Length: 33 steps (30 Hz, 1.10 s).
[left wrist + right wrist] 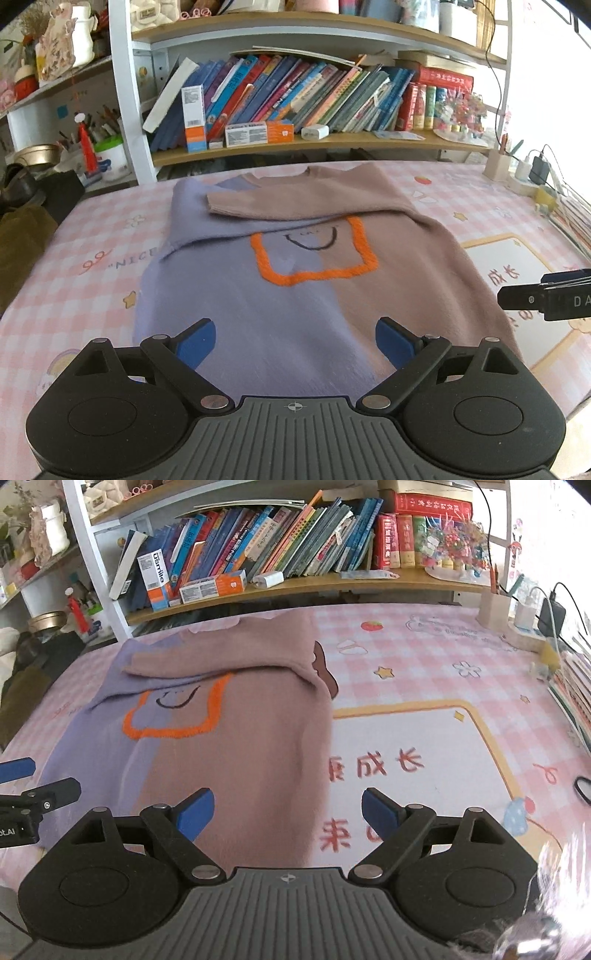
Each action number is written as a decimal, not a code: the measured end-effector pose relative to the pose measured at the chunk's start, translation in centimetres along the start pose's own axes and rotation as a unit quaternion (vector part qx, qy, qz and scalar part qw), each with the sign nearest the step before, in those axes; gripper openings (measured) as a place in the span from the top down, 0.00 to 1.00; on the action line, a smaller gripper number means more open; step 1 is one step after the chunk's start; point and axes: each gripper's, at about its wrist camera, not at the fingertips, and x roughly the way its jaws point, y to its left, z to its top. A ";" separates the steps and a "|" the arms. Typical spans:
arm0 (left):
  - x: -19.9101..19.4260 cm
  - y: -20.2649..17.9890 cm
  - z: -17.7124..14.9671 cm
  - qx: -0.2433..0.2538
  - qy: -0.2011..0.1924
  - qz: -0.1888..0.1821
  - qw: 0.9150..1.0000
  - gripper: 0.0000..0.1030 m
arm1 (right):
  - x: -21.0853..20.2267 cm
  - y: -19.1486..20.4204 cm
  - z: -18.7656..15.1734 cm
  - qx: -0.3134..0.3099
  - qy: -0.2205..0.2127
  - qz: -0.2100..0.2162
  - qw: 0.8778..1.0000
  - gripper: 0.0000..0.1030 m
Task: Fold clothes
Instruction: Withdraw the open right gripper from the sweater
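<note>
With both hand-held grippers, the left (295,343) and the right (288,812), held open and empty, the sweater (295,295) (sleeves already crossed) could be bunched if only its top layer is pinched.

Left hand-held gripper (295,341) and right hand-held gripper (288,816) gape, angled downward.

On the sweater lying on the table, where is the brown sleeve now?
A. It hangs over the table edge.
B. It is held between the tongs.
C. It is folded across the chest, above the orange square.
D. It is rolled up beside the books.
C: the brown sleeve lies flat across the sweater, just above the orange square with the smile.
</note>
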 end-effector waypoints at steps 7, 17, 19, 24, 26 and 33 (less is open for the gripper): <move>-1.3 0.7 -1.8 -0.036 0.011 0.014 0.999 0.07 | -1.7 -1.9 -2.5 0.026 0.017 0.018 0.999 0.16; -1.8 1.7 -3.1 -0.054 0.024 0.035 0.998 0.07 | -2.2 -3.7 -4.5 0.079 0.034 0.023 0.996 0.18; -1.8 2.2 -3.1 -0.058 0.027 0.043 0.997 0.07 | -2.0 -4.0 -4.4 0.089 0.033 0.022 0.995 0.18; -1.9 4.3 -3.2 -0.080 0.032 0.068 0.994 0.07 | -1.6 -4.7 -4.2 0.111 0.032 0.017 0.993 0.18; -1.8 5.2 -3.2 -0.089 0.037 0.076 0.992 0.07 | -1.4 -4.9 -4.0 0.116 0.033 0.014 0.993 0.18; -1.2 7.4 -3.6 -0.113 0.053 0.096 0.988 0.07 | -0.8 -5.1 -3.5 0.123 0.040 0.009 0.992 0.18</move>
